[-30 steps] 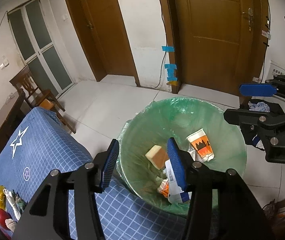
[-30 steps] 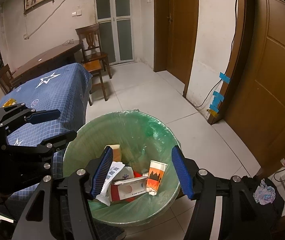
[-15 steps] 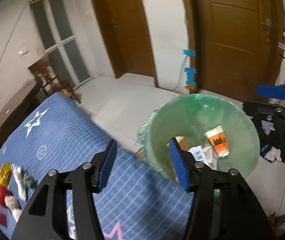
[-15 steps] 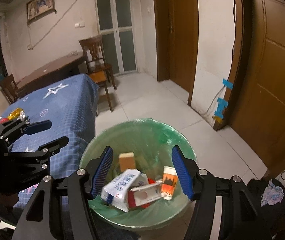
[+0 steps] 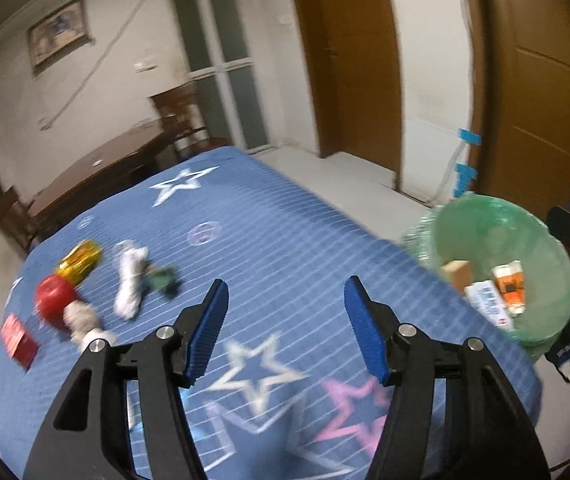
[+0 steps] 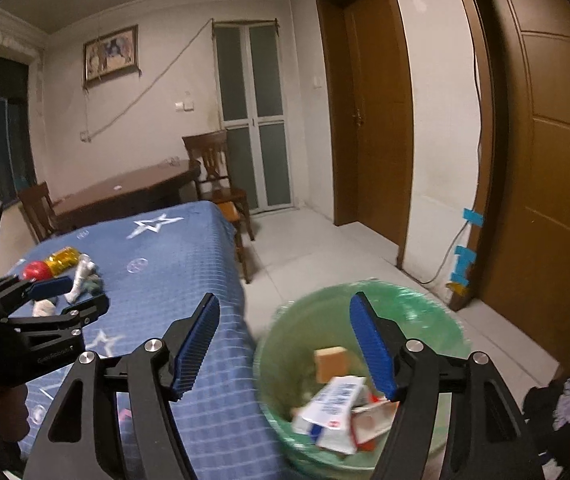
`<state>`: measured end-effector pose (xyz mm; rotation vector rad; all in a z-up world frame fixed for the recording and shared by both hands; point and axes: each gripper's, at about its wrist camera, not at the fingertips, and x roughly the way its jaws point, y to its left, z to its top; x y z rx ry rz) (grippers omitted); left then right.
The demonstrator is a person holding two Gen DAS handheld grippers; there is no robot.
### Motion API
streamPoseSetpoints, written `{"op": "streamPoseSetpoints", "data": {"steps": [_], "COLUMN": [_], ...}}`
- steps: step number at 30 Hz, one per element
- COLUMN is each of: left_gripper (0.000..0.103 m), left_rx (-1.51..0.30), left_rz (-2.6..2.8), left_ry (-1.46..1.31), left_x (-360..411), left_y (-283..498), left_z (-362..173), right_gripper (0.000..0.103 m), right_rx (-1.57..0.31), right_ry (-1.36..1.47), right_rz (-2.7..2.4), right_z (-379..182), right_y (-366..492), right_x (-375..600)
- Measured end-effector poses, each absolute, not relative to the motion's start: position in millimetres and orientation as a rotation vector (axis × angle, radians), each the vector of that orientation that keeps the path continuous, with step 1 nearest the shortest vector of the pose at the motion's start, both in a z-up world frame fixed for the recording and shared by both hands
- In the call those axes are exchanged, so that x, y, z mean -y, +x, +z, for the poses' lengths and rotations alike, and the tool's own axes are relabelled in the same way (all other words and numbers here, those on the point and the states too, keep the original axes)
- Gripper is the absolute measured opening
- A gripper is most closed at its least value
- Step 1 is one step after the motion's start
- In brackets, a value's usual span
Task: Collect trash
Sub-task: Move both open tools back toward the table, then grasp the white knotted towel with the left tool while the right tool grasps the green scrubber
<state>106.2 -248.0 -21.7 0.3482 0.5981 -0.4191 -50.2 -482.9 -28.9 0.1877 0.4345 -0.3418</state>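
Note:
A green-lined trash bin (image 5: 541, 240) (image 6: 305, 360) stands on the floor beside the table with the blue star cloth (image 5: 269, 232) (image 6: 173, 256). It holds a white box (image 6: 333, 404), a sponge (image 6: 331, 362) and a paper cup (image 5: 509, 280). On the cloth lie a red ball (image 5: 55, 294), a gold can (image 5: 79, 262), a white wad (image 5: 129, 284), a green scrap (image 5: 163, 280), a red box (image 5: 19, 340) and crumpled paper (image 5: 81, 318). My left gripper (image 5: 285, 328) is open and empty over the cloth. My right gripper (image 6: 285, 348) is open and empty above the bin's left rim.
A wooden chair (image 6: 221, 184) and a dark wooden table (image 6: 125, 196) stand behind the blue table. Brown doors (image 6: 377, 112) line the right wall. Dark clothes (image 6: 565, 404) lie on the floor right of the bin. The left gripper also shows in the right wrist view (image 6: 49, 296).
My left gripper has swung left from over the bin to over the blue cloth. My right gripper has risen and shifted left, from over the bin's middle to its left rim.

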Motion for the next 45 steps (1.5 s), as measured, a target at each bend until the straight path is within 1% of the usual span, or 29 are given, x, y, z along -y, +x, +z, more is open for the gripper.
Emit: {"op": "streamPoseSetpoints", "data": {"steps": [8, 15, 18, 22, 25, 32, 36, 37, 39, 43, 44, 45], "left_gripper": [0.061, 0.061, 0.061, 0.061, 0.057, 0.057, 0.049, 0.045, 0.043, 0.032, 0.03, 0.03], "left_rx": [-0.616, -0.715, -0.758, -0.808, -0.83, -0.842, -0.873, -0.886, -0.898, -0.897, -0.896, -0.895], "left_rz": [-0.256, -0.127, -0.113, -0.156, -0.187, -0.195, -0.206, -0.212, -0.215, -0.226, -0.226, -0.23], "left_ry": [0.25, 0.073, 0.003, -0.074, -0.122, -0.134, -0.137, -0.138, -0.141, -0.13, -0.124, -0.124], "left_x": [166, 83, 61, 52, 51, 64, 73, 76, 80, 86, 87, 87], "left_y": [116, 136, 146, 156, 165, 185, 195, 197, 202, 204, 205, 205], "left_z": [-23, -34, -43, -54, -59, -66, -73, -75, -79, -83, -84, -84], "right_gripper": [0.069, 0.069, 0.069, 0.069, 0.069, 0.069, 0.062, 0.06, 0.057, 0.052, 0.05, 0.041], "right_rx": [-0.464, -0.548, -0.595, -0.654, -0.712, -0.811, -0.848, -0.856, -0.869, -0.877, -0.879, -0.885], "right_ry": [0.178, 0.076, 0.033, -0.012, -0.081, -0.16, -0.186, -0.21, -0.235, -0.241, -0.232, -0.226], "right_rz": [-0.232, -0.061, 0.018, 0.133, 0.239, 0.42, 0.45, 0.448, 0.445, 0.437, 0.436, 0.436], "right_z": [-33, -36, -39, -42, -45, -68, -83, -88, -94, -104, -106, -108], "right_y": [-17, 40, 75, 121, 160, 235, 261, 268, 276, 294, 298, 299], "right_x": [439, 386, 363, 339, 318, 284, 272, 267, 262, 256, 256, 256]}}
